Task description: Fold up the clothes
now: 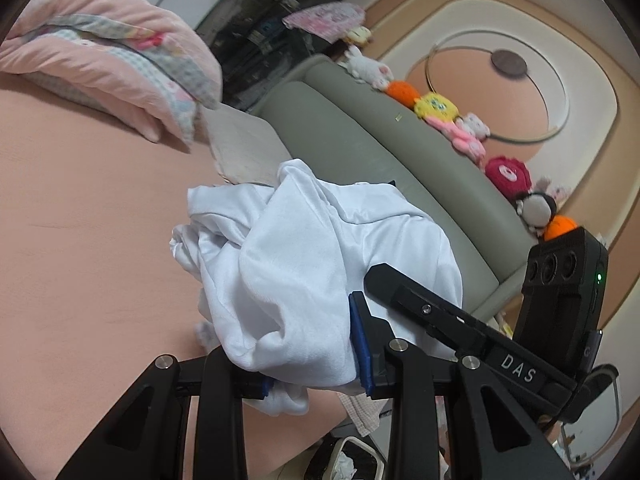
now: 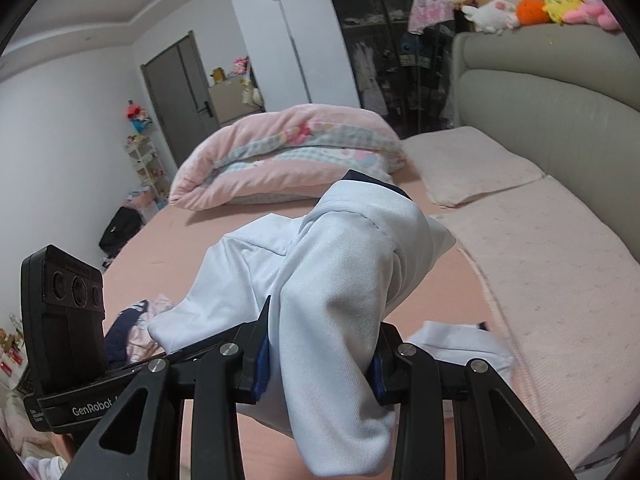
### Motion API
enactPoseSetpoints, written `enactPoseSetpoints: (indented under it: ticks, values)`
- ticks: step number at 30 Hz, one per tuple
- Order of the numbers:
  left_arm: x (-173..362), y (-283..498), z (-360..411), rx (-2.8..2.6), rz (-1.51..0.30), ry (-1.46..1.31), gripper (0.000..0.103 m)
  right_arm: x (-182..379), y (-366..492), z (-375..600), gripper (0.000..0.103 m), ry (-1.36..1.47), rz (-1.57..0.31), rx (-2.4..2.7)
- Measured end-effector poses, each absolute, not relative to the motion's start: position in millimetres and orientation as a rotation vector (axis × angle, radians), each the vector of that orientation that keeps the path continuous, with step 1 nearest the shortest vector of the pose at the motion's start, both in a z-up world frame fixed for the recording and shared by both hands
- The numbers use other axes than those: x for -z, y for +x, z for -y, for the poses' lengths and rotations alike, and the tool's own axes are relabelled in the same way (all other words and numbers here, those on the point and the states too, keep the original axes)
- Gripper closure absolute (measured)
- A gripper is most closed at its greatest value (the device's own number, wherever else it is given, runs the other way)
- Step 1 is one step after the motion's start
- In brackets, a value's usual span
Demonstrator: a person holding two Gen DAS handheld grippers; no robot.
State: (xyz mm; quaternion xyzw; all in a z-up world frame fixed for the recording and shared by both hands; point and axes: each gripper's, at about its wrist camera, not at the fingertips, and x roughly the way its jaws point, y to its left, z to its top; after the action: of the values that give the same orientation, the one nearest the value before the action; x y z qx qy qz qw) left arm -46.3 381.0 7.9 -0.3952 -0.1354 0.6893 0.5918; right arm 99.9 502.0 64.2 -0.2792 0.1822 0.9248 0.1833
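Observation:
A white garment (image 1: 312, 248) hangs bunched above the pink bed, held by both grippers. In the left wrist view my left gripper (image 1: 316, 364) is shut on a thick fold of the cloth, its blue pads (image 1: 360, 344) pressing the fabric. The other gripper's black body (image 1: 472, 320) lies close on the right, against the same cloth. In the right wrist view my right gripper (image 2: 316, 364) is shut on a wad of the white garment (image 2: 332, 280), which drapes over and below the jaws. A dark blue edge (image 2: 372, 180) shows at the garment's far end.
A pink folded quilt (image 2: 288, 152) lies at the far side of the pink bed (image 2: 180, 240). A grey padded headboard (image 2: 560, 92) carries several plush toys (image 2: 532, 8). More white cloth (image 2: 460, 340) lies on the bed by a pale pink blanket (image 2: 560, 300). Clothes lie on the floor (image 2: 132, 320).

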Motion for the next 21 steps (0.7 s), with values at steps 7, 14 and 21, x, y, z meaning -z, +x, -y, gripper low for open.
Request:
enactPoseSetpoints:
  ticks: [7, 14, 21]
  values:
    - [0, -30, -429, -1.589, 0.252, -0.902, 0.075, -54, 125, -552, 0.066, -0.784, -0.585, -2.560]
    - [36, -30, -468, -1.552, 0.245, -0.994, 0.075, -26, 125, -588, 0.066, -0.866, -0.579, -2.486]
    - [64, -36, -484, -1.591, 0.264, -1.045, 0.075, 6, 111, -616, 0.066, -0.953, -0.592, -2.473]
